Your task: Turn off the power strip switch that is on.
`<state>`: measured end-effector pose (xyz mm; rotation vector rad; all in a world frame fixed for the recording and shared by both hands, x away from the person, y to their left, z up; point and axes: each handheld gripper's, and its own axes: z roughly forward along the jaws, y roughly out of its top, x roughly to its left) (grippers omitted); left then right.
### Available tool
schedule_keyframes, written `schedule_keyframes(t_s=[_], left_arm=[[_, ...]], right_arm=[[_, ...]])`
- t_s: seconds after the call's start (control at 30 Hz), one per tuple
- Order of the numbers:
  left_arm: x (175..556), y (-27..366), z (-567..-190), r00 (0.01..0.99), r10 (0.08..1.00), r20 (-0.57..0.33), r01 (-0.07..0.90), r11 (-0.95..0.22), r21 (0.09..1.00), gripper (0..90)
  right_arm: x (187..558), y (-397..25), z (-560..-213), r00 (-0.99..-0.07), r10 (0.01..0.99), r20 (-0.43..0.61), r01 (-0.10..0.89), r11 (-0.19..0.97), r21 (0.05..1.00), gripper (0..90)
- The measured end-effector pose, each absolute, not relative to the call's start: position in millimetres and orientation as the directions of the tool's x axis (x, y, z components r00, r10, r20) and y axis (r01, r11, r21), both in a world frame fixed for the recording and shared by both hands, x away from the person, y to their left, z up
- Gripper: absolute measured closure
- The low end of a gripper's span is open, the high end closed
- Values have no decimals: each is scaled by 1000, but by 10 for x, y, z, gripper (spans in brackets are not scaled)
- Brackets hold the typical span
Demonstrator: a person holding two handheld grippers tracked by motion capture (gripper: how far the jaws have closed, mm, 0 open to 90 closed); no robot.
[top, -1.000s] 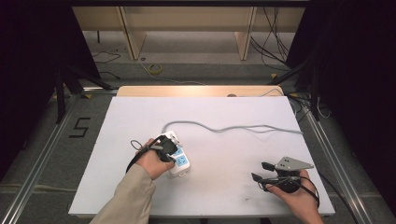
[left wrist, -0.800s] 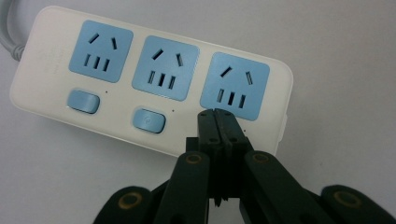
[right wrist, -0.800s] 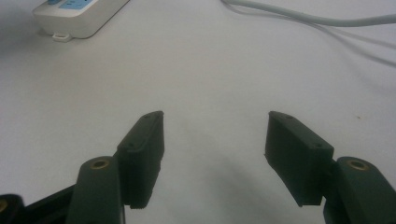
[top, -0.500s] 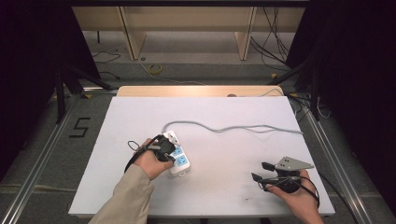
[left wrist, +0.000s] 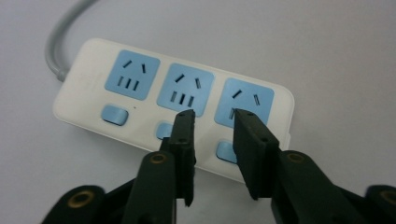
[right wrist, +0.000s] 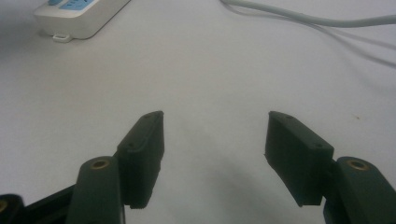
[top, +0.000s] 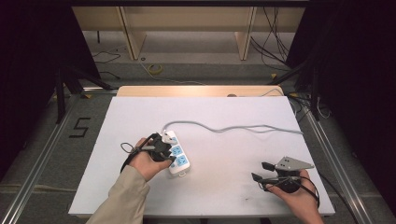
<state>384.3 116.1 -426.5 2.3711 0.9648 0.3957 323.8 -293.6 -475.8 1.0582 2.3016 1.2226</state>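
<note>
On the white desk (top: pixel 219 186), left of centre in the high view, the left hand-held gripper (top: pixel 161 147) sits over a white power strip (top: pixel 178 157) with three blue socket faces, the person's left hand (top: pixel 145 161) and beige sleeve (top: pixel 119 200) coming in from the lower left of the frame. In the left gripper view, the left hand-held gripper (left wrist: pixel 212 119) has its two black jaws parted by a narrow gap, released, their tips hanging just over the power strip (left wrist: pixel 93 70) between the middle and right sockets, near the small blue switches; whether they touch it cannot be told. A grey cord (top: pixel 233 127) runs from the strip's far end, winding rightward across the middle of the desk to its right edge. In the lower right of the high view, the right hand-held gripper (top: pixel 261 171) rests in the person's right hand (top: pixel 299 198), well apart from the strip, a grey three-cornered plate on top. In the right gripper view, the right hand-held gripper (right wrist: pixel 215 128) stands wide apart over bare desk, holding nothing, with the strip's end (right wrist: pixel 79 21) at the upper left of the frame and the cord (right wrist: pixel 303 18) at the upper right.
</note>
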Motion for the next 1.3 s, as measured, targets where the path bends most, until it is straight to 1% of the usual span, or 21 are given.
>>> schedule_keyframes(t_s=[0.13, 0.17, 0.2, 0.37, 0.53, 0.6, 0.77, 1.0, 1.3], left_arm=[[3835, 1202, -4283, 687, 723, 75, 524, -564, 638, 542], [3833, 1211, -4291, 688, 723, 72, 518, -558, 649, 490], [3832, 1224, -4297, 689, 721, 67, 515, -554, 654, 490], [3827, 1310, -4346, 675, 735, 64, 508, -527, 681, 364], [3795, 1402, -4386, 667, 742, 60, 506, -511, 695, 282], [3774, 1433, -4401, 660, 750, 41, 512, -489, 707, 252], [3715, 1524, -4421, 657, 754, 29, 500, -464, 732, 222], [3611, 1710, -4499, 630, 775, 39, 491, -437, 753, 203], [3509, 1905, -4595, 594, 803, 48, 504, -417, 756, 182]], right_arm=[[3236, -2934, -4757, -671, 739, 55, 459, 357, 813, 384], [3236, -2934, -4757, -672, 739, 54, 459, 357, 813, 384], [3236, -2934, -4757, -672, 739, 54, 459, 357, 813, 384], [3237, -2934, -4757, -672, 738, 55, 459, 358, 813, 384], [3235, -2931, -4757, -671, 739, 56, 460, 357, 813, 384], [3235, -2931, -4756, -672, 739, 56, 460, 357, 813, 384], [3234, -2932, -4755, -672, 739, 55, 460, 357, 813, 384], [3234, -2931, -4755, -672, 738, 55, 459, 357, 813, 383], [3233, -2927, -4755, -675, 736, 54, 459, 361, 812, 384]])
